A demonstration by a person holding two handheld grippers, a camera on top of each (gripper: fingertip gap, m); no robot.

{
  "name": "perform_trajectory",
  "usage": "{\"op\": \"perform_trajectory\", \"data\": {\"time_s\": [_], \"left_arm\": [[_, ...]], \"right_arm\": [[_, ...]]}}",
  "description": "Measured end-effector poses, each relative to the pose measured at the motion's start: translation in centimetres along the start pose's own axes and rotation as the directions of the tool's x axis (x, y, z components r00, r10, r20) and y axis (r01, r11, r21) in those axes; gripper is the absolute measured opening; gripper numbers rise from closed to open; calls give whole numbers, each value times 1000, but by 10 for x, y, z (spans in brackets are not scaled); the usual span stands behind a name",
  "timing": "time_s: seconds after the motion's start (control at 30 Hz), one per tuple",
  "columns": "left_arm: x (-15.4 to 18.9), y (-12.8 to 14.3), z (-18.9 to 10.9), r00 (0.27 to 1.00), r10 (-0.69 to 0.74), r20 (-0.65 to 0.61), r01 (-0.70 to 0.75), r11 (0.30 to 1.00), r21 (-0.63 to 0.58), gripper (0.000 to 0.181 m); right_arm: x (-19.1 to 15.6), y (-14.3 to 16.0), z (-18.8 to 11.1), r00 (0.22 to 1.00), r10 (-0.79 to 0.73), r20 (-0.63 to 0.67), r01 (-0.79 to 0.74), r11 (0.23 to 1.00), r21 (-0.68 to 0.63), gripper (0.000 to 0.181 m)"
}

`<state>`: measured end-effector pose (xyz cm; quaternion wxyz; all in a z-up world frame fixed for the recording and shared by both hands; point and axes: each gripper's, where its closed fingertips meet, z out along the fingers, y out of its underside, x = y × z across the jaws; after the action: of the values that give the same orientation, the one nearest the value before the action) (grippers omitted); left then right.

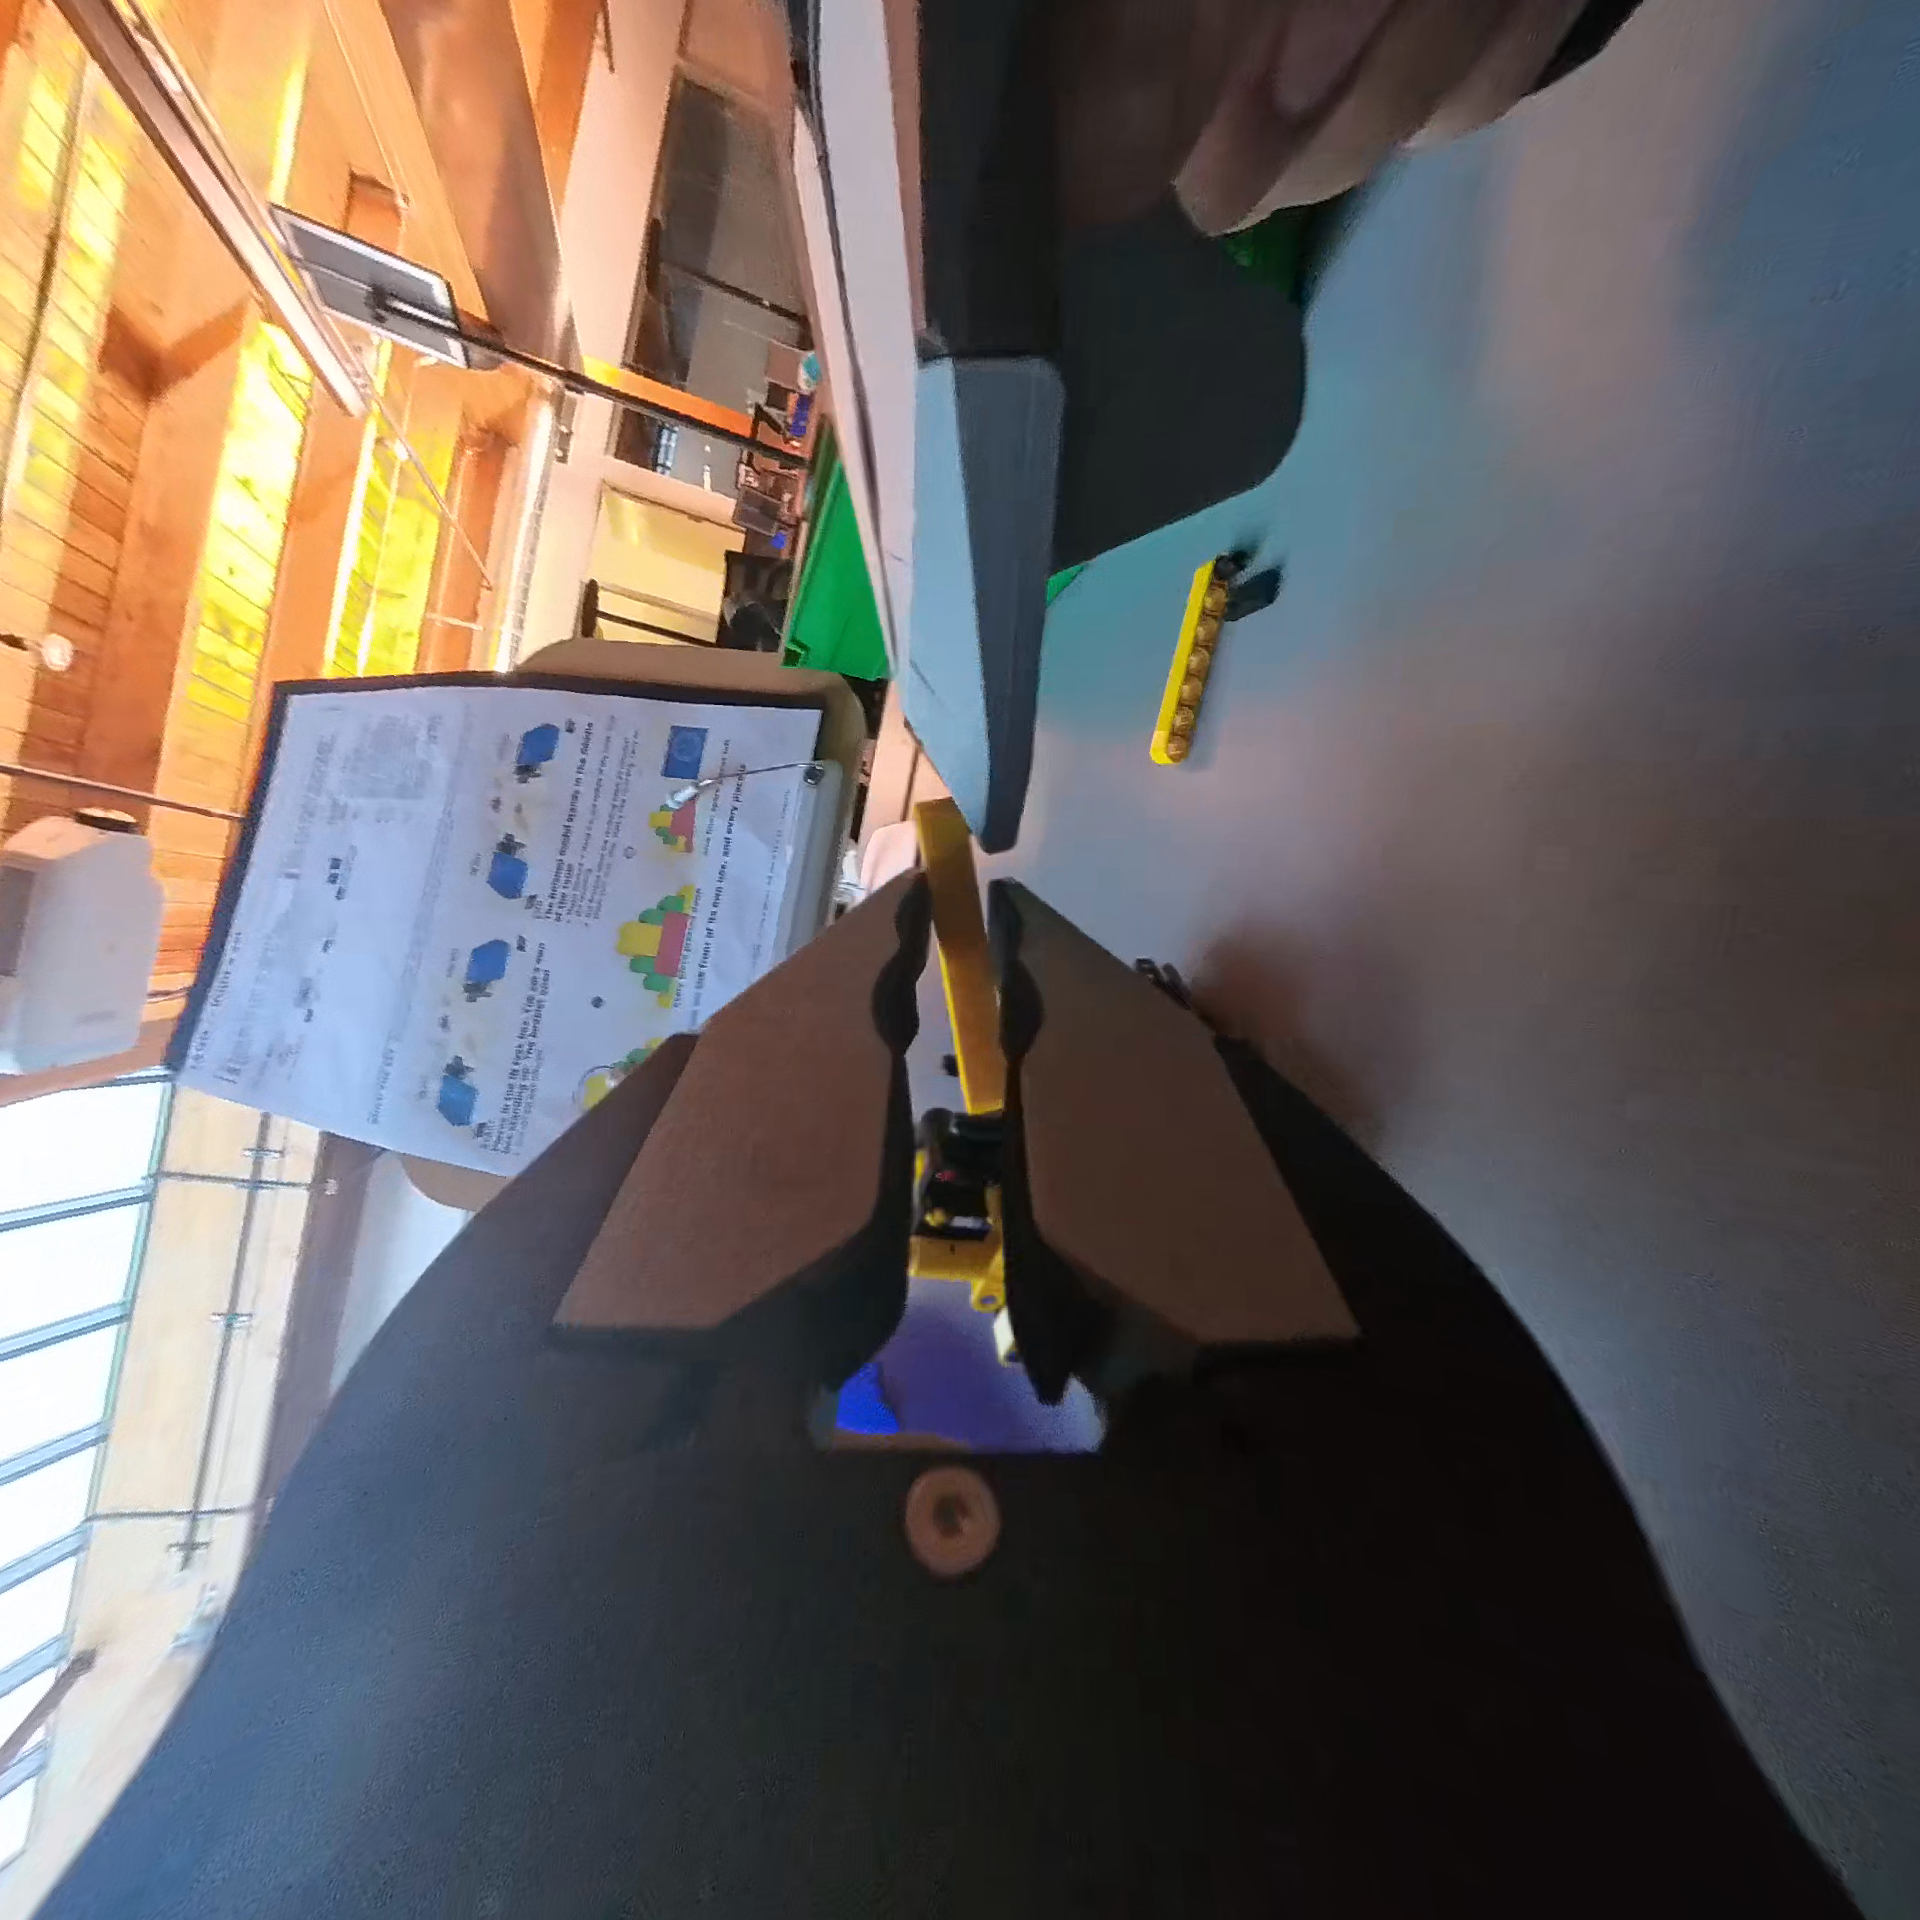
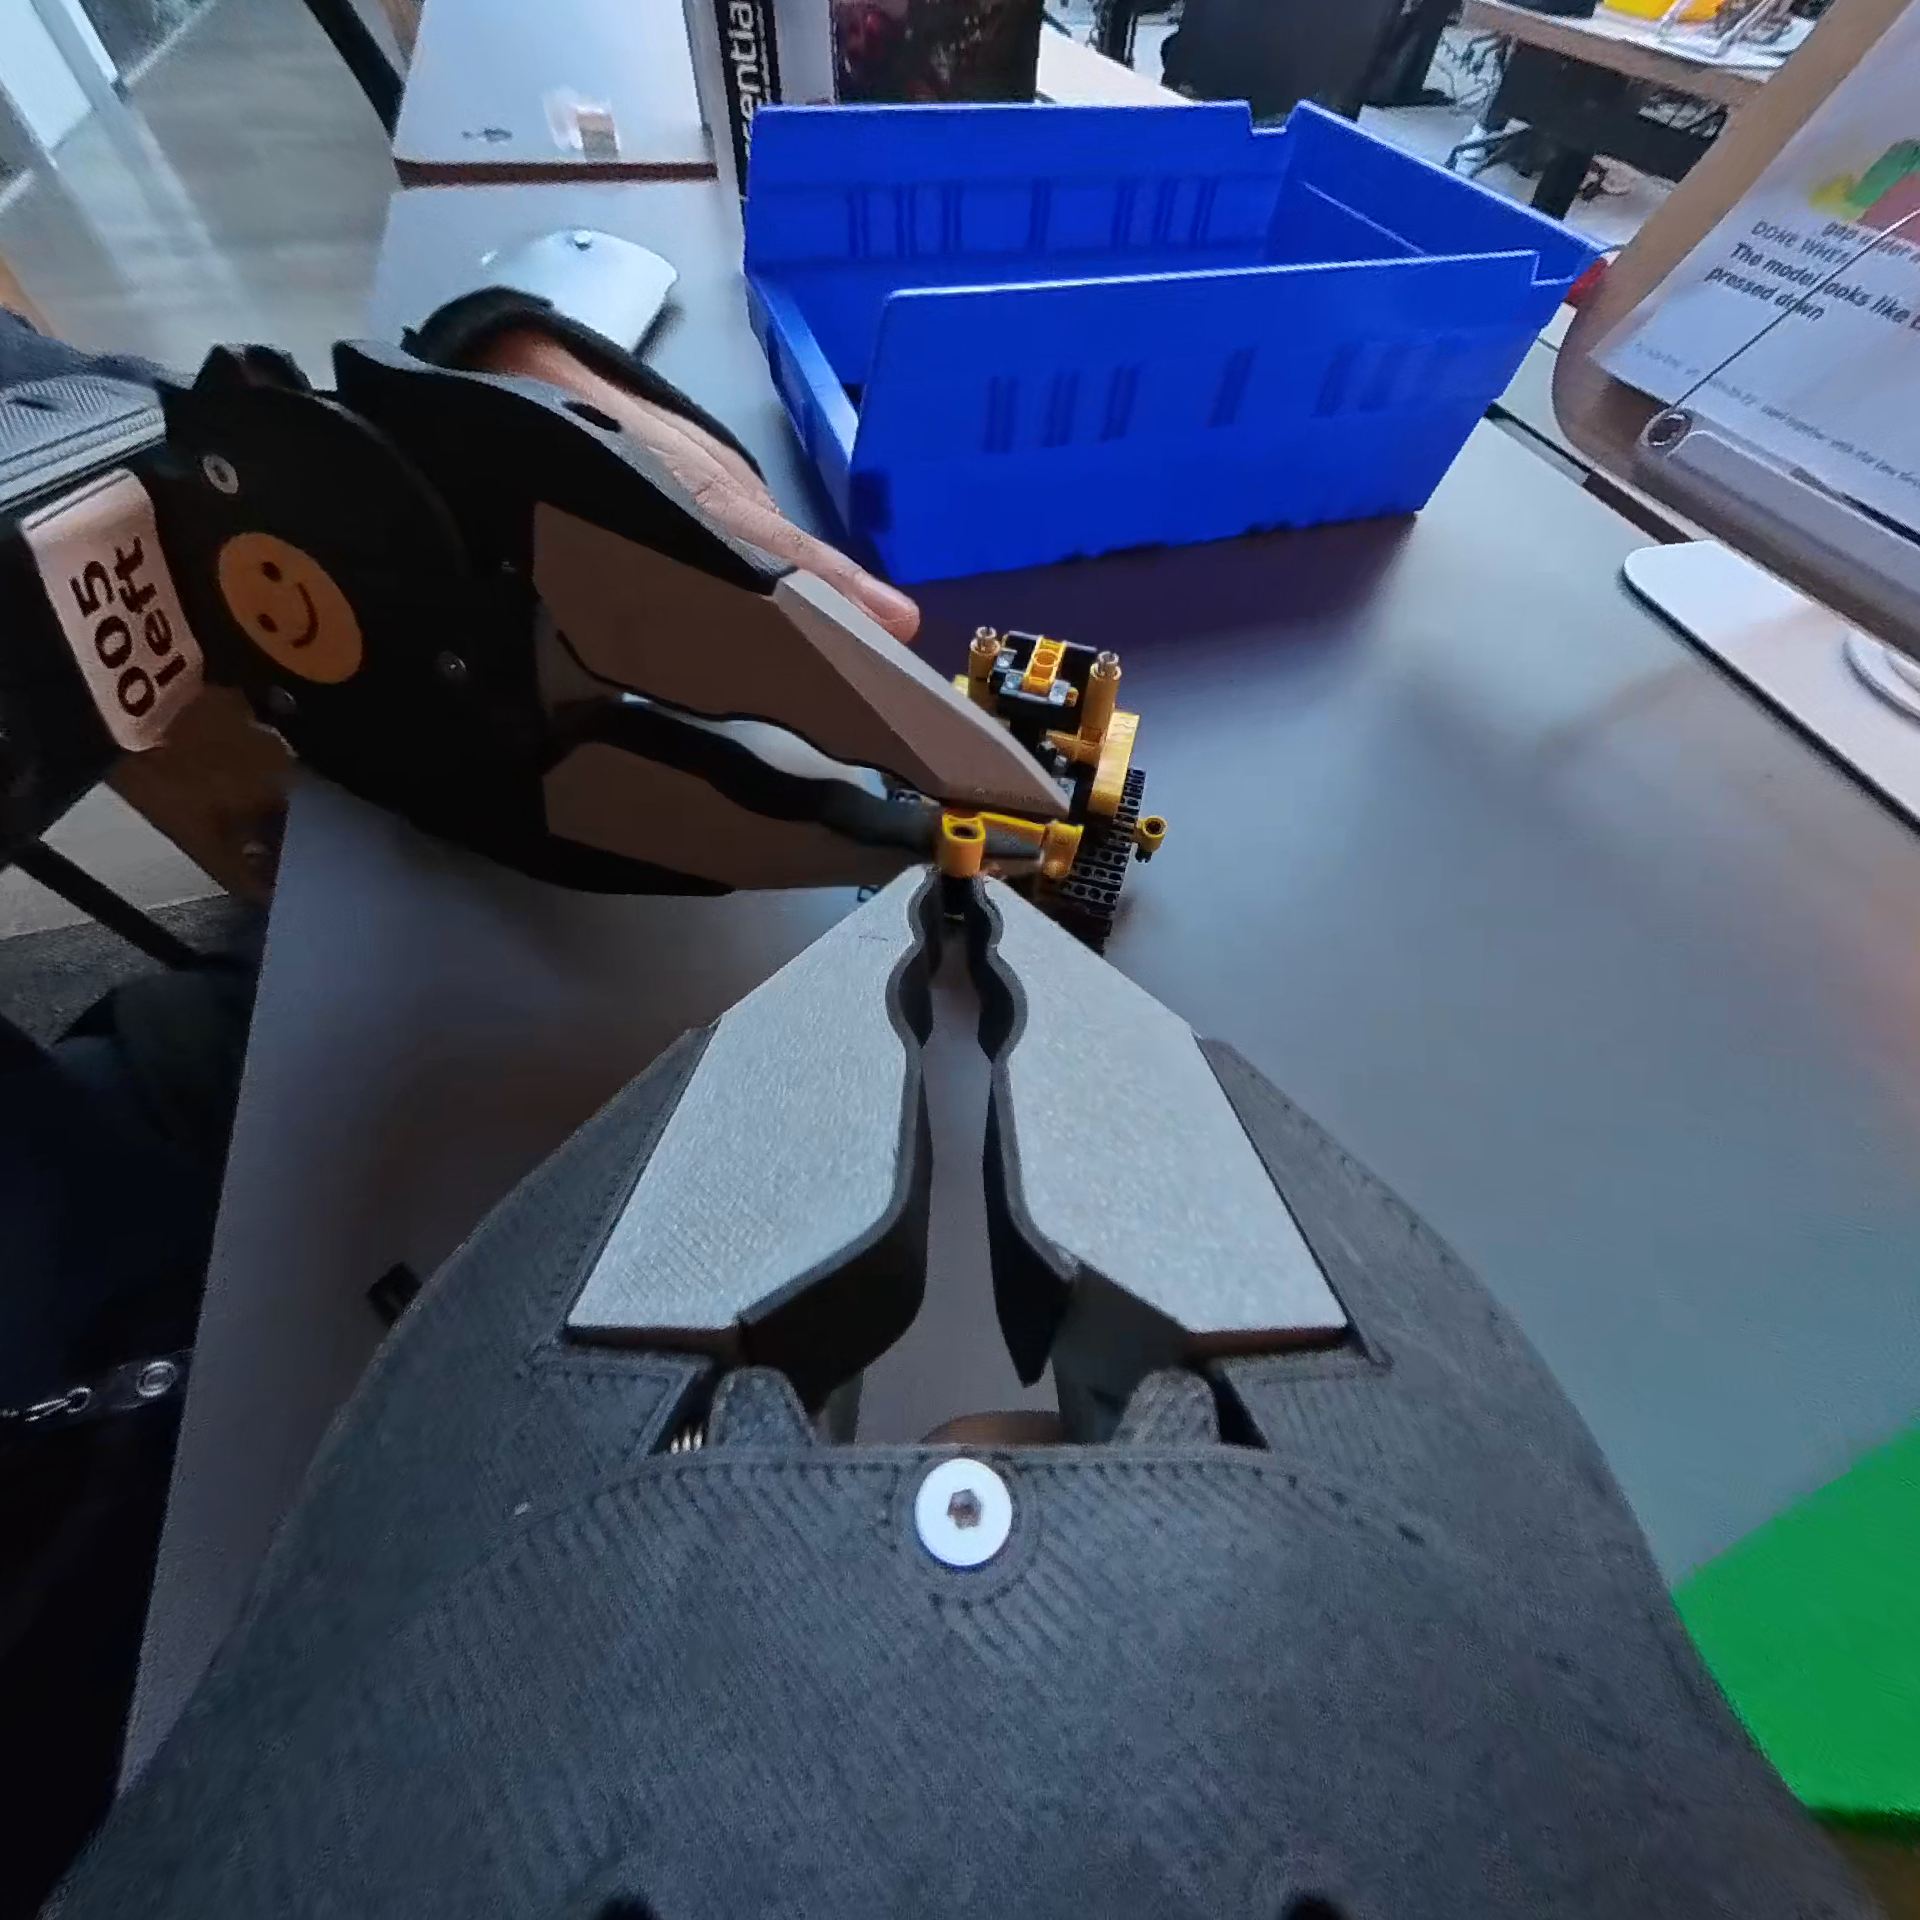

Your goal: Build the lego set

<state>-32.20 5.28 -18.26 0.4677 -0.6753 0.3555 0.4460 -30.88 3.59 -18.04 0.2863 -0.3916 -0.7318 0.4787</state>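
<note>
A small yellow and black lego vehicle (image 2: 1086, 743) stands on the dark table (image 2: 1455, 987). My left gripper (image 1: 956, 899) is turned on its side and shut on a yellow beam (image 1: 961, 997) at the front of the vehicle (image 1: 951, 1184). It shows from the left in the right wrist view (image 2: 997, 826). My right gripper (image 2: 954, 896) is closed down to a narrow gap just below that beam (image 2: 1003, 831), on what looks like a small black pin (image 2: 951, 902). One of its fingers (image 1: 966, 582) shows in the left wrist view.
A blue bin (image 2: 1143, 343) stands behind the vehicle. A loose yellow beam (image 1: 1190, 665) with a black pin (image 1: 1252, 587) lies on the table. An instruction sheet on a stand (image 2: 1808, 291) is at the right. A green plate (image 2: 1829, 1662) lies near right. Less than 4 cm separates the two grippers' tips.
</note>
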Motion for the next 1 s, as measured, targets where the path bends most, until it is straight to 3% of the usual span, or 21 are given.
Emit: {"op": "perform_trajectory", "data": {"time_s": [0.03,0.27,0.4,0.5,0.57,0.6,0.63,0.73,0.8,0.9,0.97,1.0], "left_arm": [[-3,0,-1,1000,5,12,-5,1000,-8,6],[6,7,-1,1000,-1,-30,0,999,-39,4],[12,8,0,990,-117,-76,114,993,-44,4],[9,3,0,950,-284,-127,284,959,-21,3],[-24,-12,-8,898,-432,-84,439,891,114,5],[-44,-12,-12,886,-463,-32,462,876,136,5],[-48,-7,-12,901,-434,-6,431,893,129,5],[-26,7,-11,919,-389,-69,394,915,81,5],[-25,12,-9,927,-370,-66,375,924,71,5],[-6,10,-2,915,-364,-174,376,926,38,5],[11,2,-2,926,-305,-221,319,947,31,5],[18,-4,-2,938,-259,-230,274,961,36,5]], "right_arm": [[-1,0,1,1000,3,7,-3,1000,2,1],[0,15,10,993,-116,-29,112,988,-103,1],[3,18,11,958,-265,-105,246,955,-167,0],[7,16,7,862,-466,-202,420,877,-233,0],[9,58,16,827,-546,-137,449,786,-425,1],[0,66,20,829,-551,-98,468,778,-418,0],[-3,50,18,823,-553,-131,483,802,-352,1],[26,9,0,917,-314,-245,275,945,-179,1],[49,6,-13,911,-259,-320,216,962,-165,2],[59,23,-26,939,-170,-300,97,964,-246,5],[52,38,-28,973,-20,-229,-48,957,-286,30],[46,45,-29,981,31,-189,-91,944,-316,31]]}}
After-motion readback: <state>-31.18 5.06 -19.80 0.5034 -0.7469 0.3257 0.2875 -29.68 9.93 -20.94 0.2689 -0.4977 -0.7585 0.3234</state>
